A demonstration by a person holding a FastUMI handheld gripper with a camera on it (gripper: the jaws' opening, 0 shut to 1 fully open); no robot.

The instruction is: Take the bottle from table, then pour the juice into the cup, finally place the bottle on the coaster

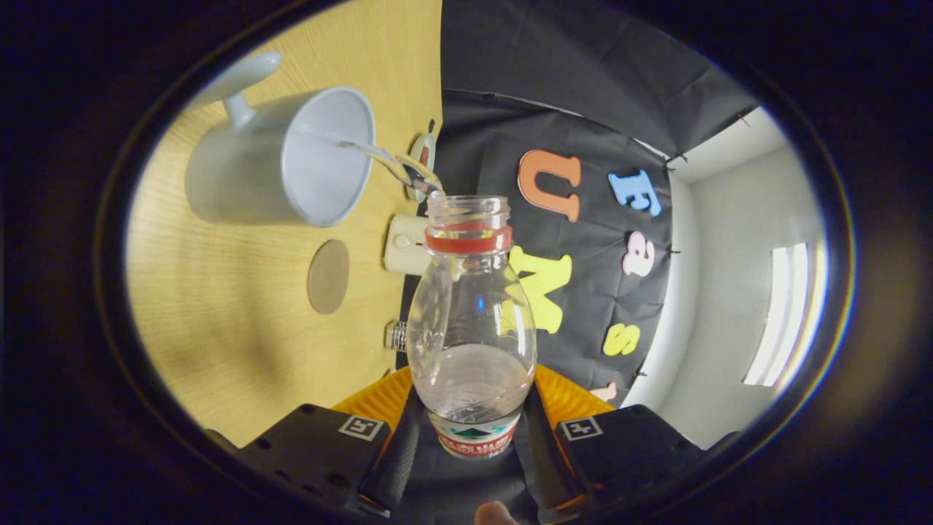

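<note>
One gripper (472, 430) clamping red-labelled bottle (471, 328)

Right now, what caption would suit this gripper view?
Gripper shut on the uncapped bottle, pouring a thin stream into the white cup; the round coaster waits nearby.

Claw (472, 430) clamping tilted bottle (470, 321), pouring into cup (280, 157)

White cup (280, 157), red-ringed clr bottle (470, 321)
</note>
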